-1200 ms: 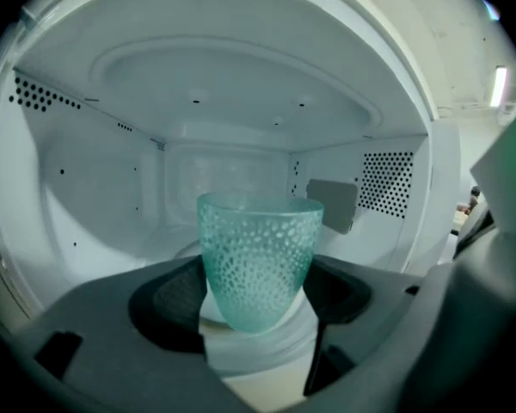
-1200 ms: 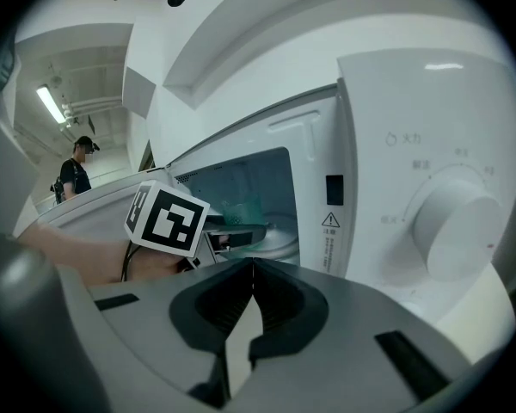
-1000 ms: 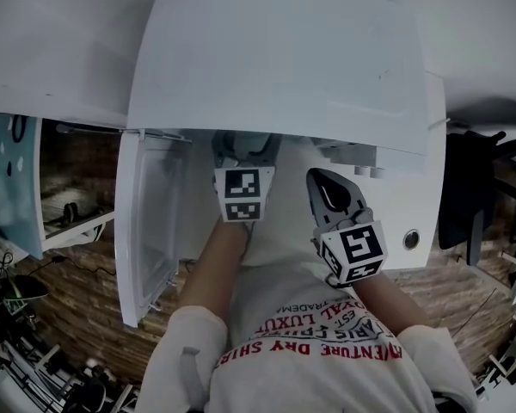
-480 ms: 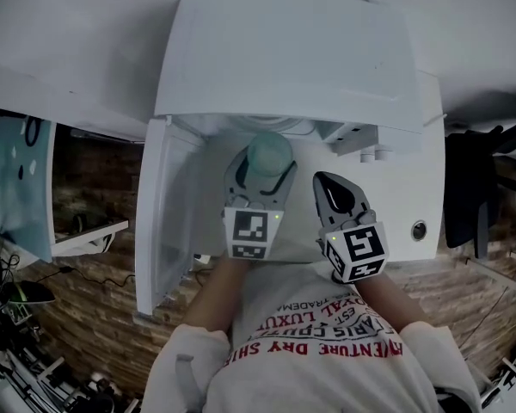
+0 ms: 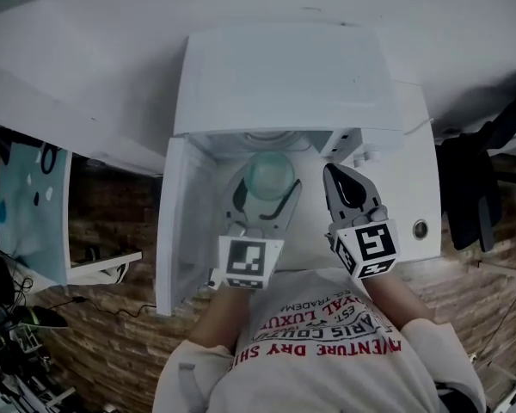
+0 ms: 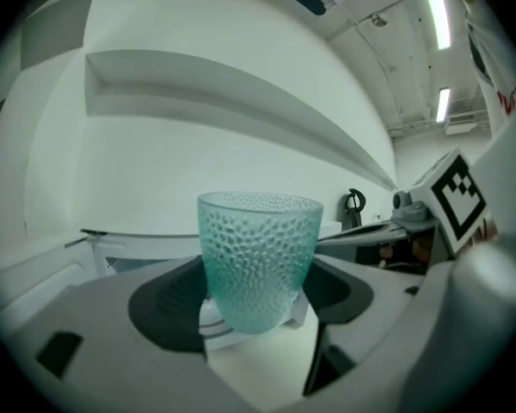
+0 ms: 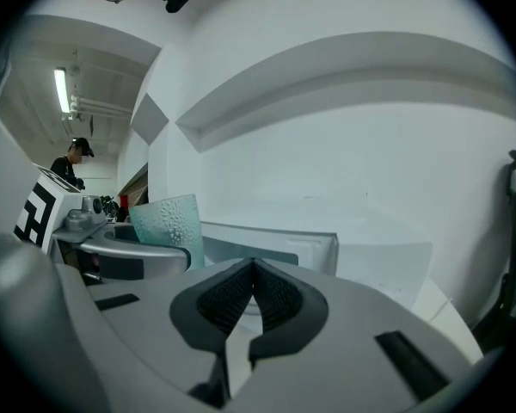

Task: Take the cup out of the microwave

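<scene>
While the one microwave [image 5: 284,76] stands with its door [image 5: 182,222] open at 9 o'clock, one teal cup [image 5: 269,175] is gripped upright in the wide-spread left gripper [image 5: 267,189] before the opening. The right gripper [image 5: 334,175], at 3 o'clock of the cup, is closed and empty.

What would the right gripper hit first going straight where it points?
The right gripper would most likely meet the microwave front, right of its opening, though depth is unclear.
</scene>
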Available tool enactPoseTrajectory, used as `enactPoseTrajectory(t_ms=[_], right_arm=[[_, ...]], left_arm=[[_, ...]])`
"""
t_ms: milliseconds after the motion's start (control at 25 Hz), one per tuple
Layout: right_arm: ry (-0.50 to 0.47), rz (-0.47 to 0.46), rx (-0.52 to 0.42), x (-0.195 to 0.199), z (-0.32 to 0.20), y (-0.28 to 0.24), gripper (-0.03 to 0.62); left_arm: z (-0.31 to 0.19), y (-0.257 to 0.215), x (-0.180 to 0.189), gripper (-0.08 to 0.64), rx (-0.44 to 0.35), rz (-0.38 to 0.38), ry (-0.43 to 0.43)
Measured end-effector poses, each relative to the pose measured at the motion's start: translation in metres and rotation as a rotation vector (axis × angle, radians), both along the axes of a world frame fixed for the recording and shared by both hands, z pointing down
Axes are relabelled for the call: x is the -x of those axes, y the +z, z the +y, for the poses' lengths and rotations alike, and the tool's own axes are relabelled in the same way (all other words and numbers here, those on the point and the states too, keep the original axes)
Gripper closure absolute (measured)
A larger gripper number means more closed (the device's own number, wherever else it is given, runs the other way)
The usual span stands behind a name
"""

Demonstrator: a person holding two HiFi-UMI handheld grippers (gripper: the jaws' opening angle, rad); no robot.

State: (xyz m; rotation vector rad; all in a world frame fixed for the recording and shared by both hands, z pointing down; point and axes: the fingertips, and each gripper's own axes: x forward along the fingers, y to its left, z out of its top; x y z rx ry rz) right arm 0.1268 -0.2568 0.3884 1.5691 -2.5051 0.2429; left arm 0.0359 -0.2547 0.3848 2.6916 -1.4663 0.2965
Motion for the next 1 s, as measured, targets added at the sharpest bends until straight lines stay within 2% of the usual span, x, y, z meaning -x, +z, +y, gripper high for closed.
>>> enactPoseTrajectory(t_ms=[400,1000], right_arm=[[0.009,-0.009,-0.12,0.003,0.009,-0.044,0.58],[-0.009,-0.005,-0.112,0.009,0.01,-0.043,0.58]], left_arm=[[0.01,-0.037,-0.001,0.209,-0.045,-0.02,0.038],[0.007,-0.032,-0.001,0.209,-0.026,-0.008,0.027]])
